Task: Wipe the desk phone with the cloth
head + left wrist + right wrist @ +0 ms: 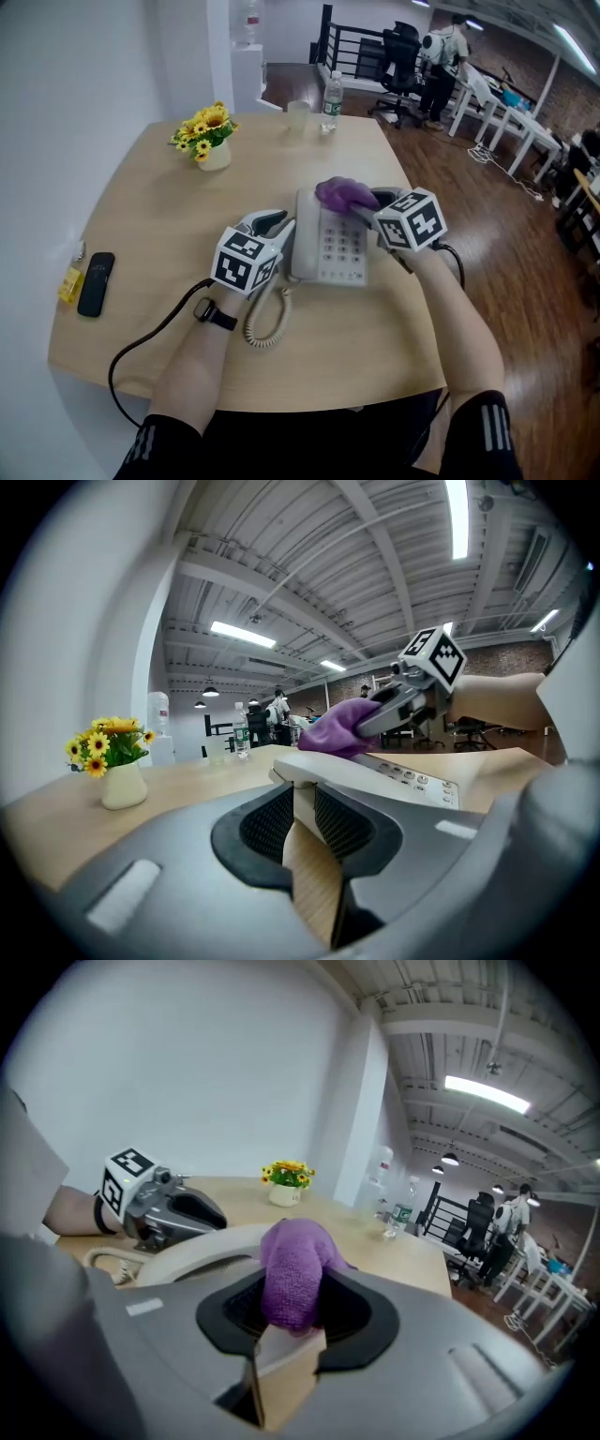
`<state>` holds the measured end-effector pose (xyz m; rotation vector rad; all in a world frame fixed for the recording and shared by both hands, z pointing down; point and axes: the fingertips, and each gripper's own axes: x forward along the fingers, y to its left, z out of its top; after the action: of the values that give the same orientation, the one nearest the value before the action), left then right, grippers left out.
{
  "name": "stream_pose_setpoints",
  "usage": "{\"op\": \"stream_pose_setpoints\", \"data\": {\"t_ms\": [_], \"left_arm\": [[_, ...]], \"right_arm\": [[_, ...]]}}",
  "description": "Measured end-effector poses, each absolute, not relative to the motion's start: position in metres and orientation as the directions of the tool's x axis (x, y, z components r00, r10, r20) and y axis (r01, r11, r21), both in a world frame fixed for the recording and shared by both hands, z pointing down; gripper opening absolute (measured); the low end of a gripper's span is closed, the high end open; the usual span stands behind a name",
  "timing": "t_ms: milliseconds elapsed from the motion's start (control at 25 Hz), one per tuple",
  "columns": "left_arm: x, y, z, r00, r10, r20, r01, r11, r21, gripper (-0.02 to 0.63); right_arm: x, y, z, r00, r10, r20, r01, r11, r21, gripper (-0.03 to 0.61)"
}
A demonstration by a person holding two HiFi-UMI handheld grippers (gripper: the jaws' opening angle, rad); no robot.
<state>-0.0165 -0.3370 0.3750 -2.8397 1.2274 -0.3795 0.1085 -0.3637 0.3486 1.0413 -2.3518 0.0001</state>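
Two claws engaged, we note: right claw (292, 1305) clamped on the purple cloth (345, 194), pressed to the far end of the desk phone (333, 251); left claw (305, 810) pinching its left edge on the table (159, 220).

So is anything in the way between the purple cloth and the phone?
No, nothing visible. The right gripper holds the purple cloth right against the desk phone at its top end. The left gripper is at the phone's left side, away from the cloth.
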Motion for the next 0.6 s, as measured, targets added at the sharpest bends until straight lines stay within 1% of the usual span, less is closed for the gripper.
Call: {"op": "stream_pose_setpoints", "data": {"t_ms": [160, 280, 440, 600], "left_arm": [[-0.016, -0.338, 0.375, 0.663, -0.718, 0.213, -0.712, -0.692, -0.114, 0.064], [-0.017, -0.339, 0.375, 0.664, -0.717, 0.213, -0.712, -0.693, -0.112, 0.064], [-0.016, -0.338, 0.374, 0.663, -0.718, 0.213, -0.713, -0.692, -0.115, 0.064], [-0.017, -0.338, 0.374, 0.662, -0.720, 0.210, -0.714, -0.690, -0.117, 0.064]], "right_arm": [[0.096, -0.373, 0.376, -0.537, -0.630, 0.561, -0.664, 0.726, 0.179, 0.121], [0.087, -0.353, 0.382, -0.561, -0.605, 0.565, -0.626, 0.757, 0.189, 0.121], [0.083, -0.316, 0.390, -0.560, -0.596, 0.575, -0.561, 0.784, 0.267, 0.121], [0.077, -0.273, 0.402, -0.593, -0.548, 0.590, -0.499, 0.825, 0.265, 0.121]]}}
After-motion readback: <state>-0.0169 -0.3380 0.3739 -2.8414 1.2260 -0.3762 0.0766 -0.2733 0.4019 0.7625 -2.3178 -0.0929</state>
